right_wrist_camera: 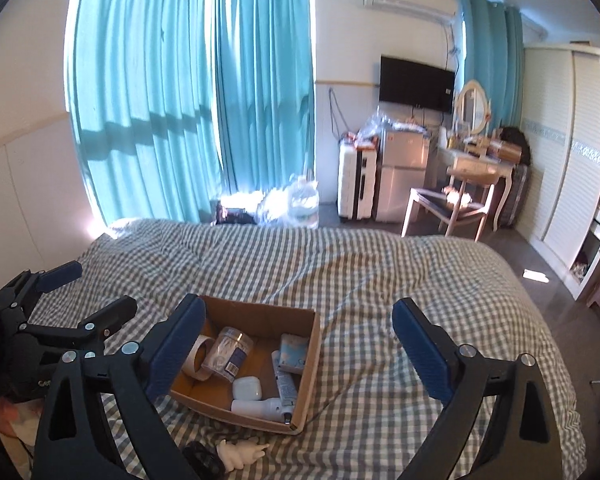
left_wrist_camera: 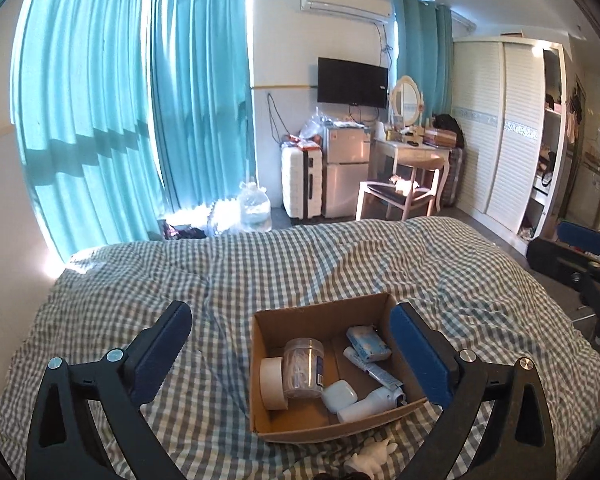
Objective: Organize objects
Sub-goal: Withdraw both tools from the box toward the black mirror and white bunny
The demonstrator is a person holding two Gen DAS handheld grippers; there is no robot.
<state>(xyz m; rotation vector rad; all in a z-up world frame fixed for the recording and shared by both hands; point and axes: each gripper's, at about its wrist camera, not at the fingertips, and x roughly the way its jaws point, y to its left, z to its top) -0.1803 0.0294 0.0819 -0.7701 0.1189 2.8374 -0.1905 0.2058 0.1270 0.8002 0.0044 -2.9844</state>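
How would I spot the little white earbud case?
On the checked bed sits an open cardboard box. Inside, toward its near side, the earbud case lies between a clear jar and a white bottle. It alone is a small, rounded, glossy white pebble.

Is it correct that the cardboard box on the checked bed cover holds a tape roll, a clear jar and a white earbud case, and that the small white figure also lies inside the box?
Not quite. The white figure lies on the bed cover, outside the cardboard box, at its near side, as both wrist views show. The rest is right.
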